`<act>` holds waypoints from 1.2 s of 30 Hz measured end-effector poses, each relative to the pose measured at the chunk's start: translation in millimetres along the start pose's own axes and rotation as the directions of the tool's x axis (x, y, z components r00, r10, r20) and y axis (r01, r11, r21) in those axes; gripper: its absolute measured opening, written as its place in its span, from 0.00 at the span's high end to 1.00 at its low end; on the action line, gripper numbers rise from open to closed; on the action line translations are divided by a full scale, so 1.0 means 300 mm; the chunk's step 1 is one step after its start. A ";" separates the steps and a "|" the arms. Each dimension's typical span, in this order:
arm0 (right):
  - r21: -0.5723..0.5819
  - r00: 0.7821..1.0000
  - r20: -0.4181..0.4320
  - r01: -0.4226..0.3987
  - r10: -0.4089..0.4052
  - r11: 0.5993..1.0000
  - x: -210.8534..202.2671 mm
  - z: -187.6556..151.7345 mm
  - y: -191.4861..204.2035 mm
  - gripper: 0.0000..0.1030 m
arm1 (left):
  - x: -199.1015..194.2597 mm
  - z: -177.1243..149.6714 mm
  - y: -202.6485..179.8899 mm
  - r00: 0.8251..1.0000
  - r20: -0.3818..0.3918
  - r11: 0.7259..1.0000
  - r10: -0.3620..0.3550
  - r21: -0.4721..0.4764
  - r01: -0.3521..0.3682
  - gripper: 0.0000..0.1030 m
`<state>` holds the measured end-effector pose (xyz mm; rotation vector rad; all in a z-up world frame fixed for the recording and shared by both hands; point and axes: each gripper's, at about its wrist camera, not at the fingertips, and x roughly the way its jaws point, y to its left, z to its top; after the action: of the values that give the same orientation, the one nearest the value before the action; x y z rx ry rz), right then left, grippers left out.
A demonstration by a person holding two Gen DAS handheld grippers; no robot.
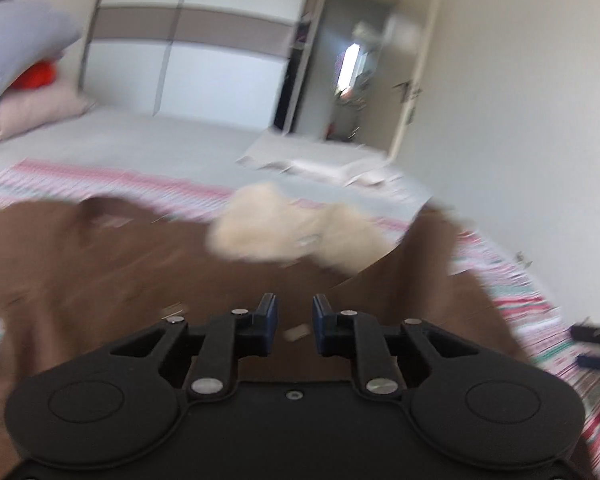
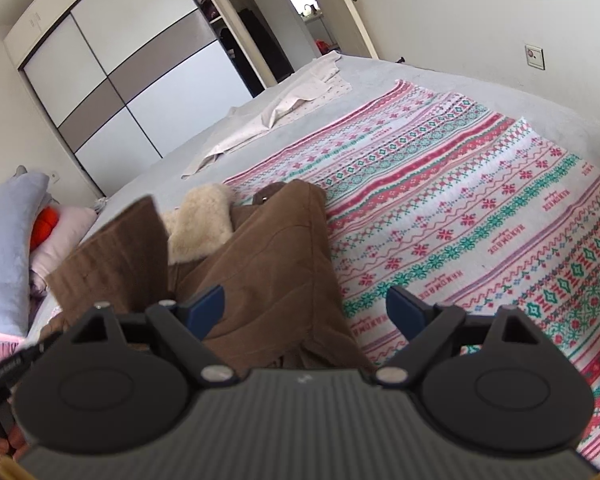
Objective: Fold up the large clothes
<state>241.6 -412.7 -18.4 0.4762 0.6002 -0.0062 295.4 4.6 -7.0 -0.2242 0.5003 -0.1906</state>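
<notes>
Folding the brown jacket [image 2: 260, 264] rn, prob mid-fold imo: it's lying bunched on the patterned blanket [image 2: 480, 208] on the bed, cream fleece collar [image 2: 198, 224] showing up top and one brown flap [image 2: 112, 252] sticking up beside it. My right claw [image 2: 304, 310] is hanging over the jacket's near edge w/ fingers spread wide, gripping nothing. Left claw [image 1: 294, 326] is hovering above the brown fabric, fingers close together but w/ a gap, nothing visibly pinched; that view is blurry tho. Next I'm guessing I need to grab an edge on each side and flatten it before folding over. Around: a pale sheet [image 2: 276, 112] crumpled further up the bed, pillows [image 2: 16, 248] to the side, wardrobe [image 2: 112, 72] behind. Nothing's really blocking, just that raised flap.
</notes>
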 end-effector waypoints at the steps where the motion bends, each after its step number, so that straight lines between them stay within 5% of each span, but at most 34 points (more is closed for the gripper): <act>1: -0.007 1.000 -0.004 -0.001 0.001 1.000 0.004 -0.001 0.008 0.14 | -0.002 -0.005 0.057 1.000 -0.020 1.000 -0.002 -0.025 0.001 0.58; 4: -0.032 1.000 -0.017 0.005 -0.005 0.999 0.022 -0.008 0.036 0.14 | 0.005 -0.012 0.180 0.995 -0.079 0.987 -0.058 -0.157 0.045 0.22; 10: -0.054 0.997 -0.056 -0.059 0.056 0.997 0.074 -0.030 0.111 0.14 | 0.062 0.031 0.165 0.961 -0.089 0.933 -0.260 -0.279 0.226 0.02; 12: -0.090 0.996 -0.070 -0.057 0.051 0.994 0.089 -0.041 0.148 0.14 | 0.094 0.059 0.178 0.930 -0.065 0.874 -0.361 -0.373 0.313 0.00; 15: -0.147 0.998 -0.067 -0.014 0.004 0.989 0.102 -0.049 0.177 0.14 | 0.189 0.072 0.237 0.851 -0.041 0.719 -0.524 -0.557 0.415 0.00; 16: -0.152 0.998 -0.064 -0.005 -0.004 0.988 0.105 -0.048 0.175 0.14 | 0.222 0.064 0.257 0.843 -0.051 0.688 -0.535 -0.606 0.399 0.00; 19: -0.124 0.998 -0.054 0.005 -0.011 0.992 0.109 -0.025 0.141 0.14 | 0.288 0.037 0.313 0.868 -0.100 0.671 -0.486 -0.679 0.298 0.00; 23: -0.056 0.999 -0.032 -0.001 -0.001 0.998 0.136 0.044 0.062 0.14 | 0.327 0.008 0.324 0.898 -0.131 0.720 -0.419 -0.651 0.241 0.06; 27: -0.022 1.000 -0.022 0.004 -0.004 1.000 0.221 0.129 -0.011 0.16 | 0.356 0.044 0.254 0.938 -0.185 0.842 -0.295 -0.514 0.164 0.51; 30: 0.063 0.995 -0.037 -0.087 0.090 0.994 0.315 0.163 -0.055 0.19 | 0.375 0.071 0.194 0.957 -0.204 0.926 -0.208 -0.357 0.125 0.86; 33: 0.169 0.982 -0.052 -0.173 0.184 0.970 0.433 0.157 -0.093 0.23 | 0.354 0.094 0.121 0.973 -0.167 0.973 -0.159 -0.195 0.126 0.91; 34: 0.193 0.981 -0.061 -0.171 0.186 0.966 0.470 0.151 -0.099 0.41 | 0.336 0.102 0.098 0.976 -0.137 0.976 -0.168 -0.159 0.146 0.91; 35: 0.199 0.981 -0.061 -0.169 0.184 0.965 0.500 0.145 -0.102 0.75 | 0.315 0.110 0.077 0.977 -0.101 0.977 -0.186 -0.129 0.172 0.91; 36: 0.187 0.981 -0.057 -0.169 0.183 0.968 0.518 0.141 -0.102 0.85 | 0.319 0.116 0.079 0.976 -0.057 0.973 -0.211 -0.110 0.204 0.91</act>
<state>389.1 -438.0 -85.6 0.7081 0.6310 0.1275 397.8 10.6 -26.6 -0.3727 0.5557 -0.3778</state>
